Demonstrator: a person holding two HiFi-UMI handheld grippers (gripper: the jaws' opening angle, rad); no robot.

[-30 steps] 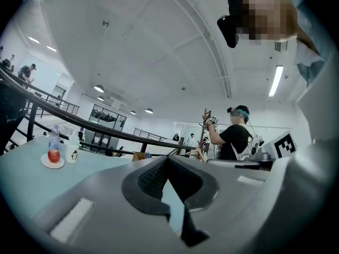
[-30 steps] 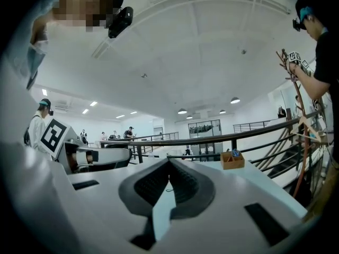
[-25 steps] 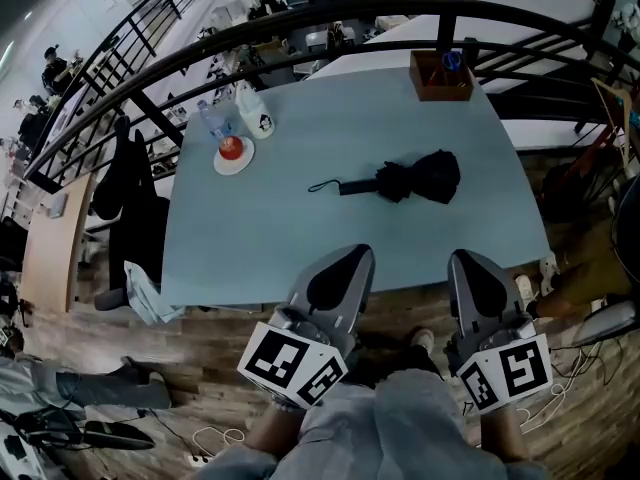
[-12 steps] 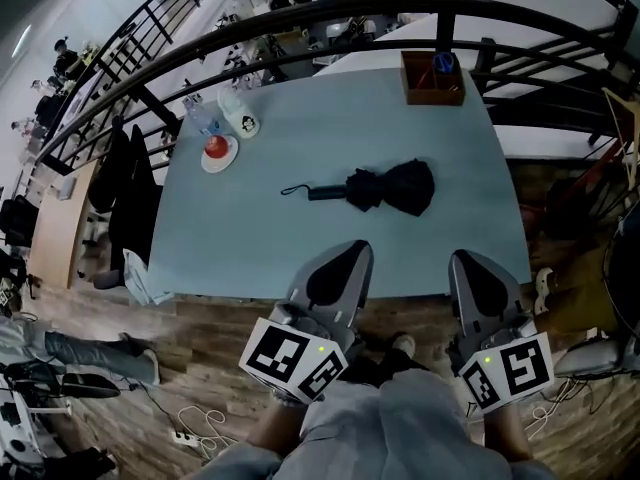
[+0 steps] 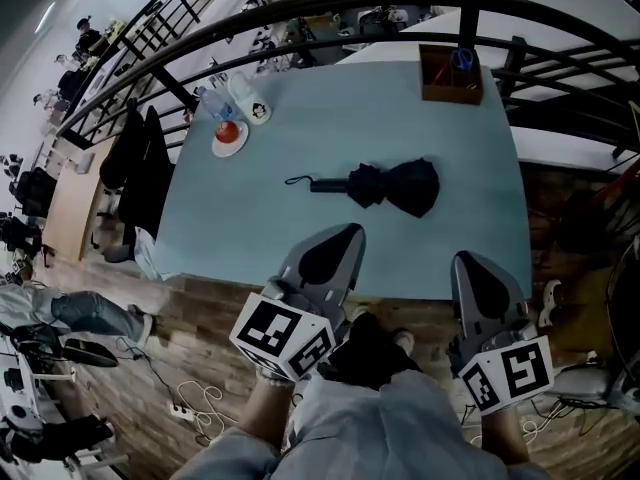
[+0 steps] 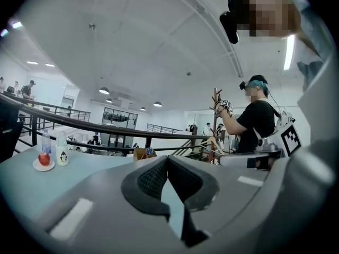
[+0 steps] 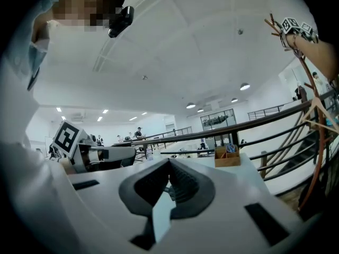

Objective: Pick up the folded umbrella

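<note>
The folded black umbrella (image 5: 395, 184) lies on its side in the middle of the pale blue table (image 5: 260, 223), its handle (image 5: 322, 184) pointing left. In the head view my left gripper (image 5: 351, 230) reaches over the table's near edge, a short way short of the umbrella, and it is shut and empty. My right gripper (image 5: 467, 260) sits at the near edge, right of and below the umbrella, and is also shut and empty. In the two gripper views the left gripper (image 6: 168, 158) and the right gripper (image 7: 169, 161) each show pads meeting with nothing between them.
A wooden box (image 5: 450, 73) with scissors stands at the table's far right corner. A plate with a red fruit (image 5: 229, 135) and two bottles (image 5: 250, 103) sit at the far left. A black railing (image 5: 300, 28) curves behind. A dark jacket (image 5: 140, 163) hangs left of the table. Cables (image 5: 190, 408) lie on the wood floor.
Both grippers have moved forward together, and their tips now sit closer to the umbrella. The view has swung slightly. The umbrella has not moved on the table.
</note>
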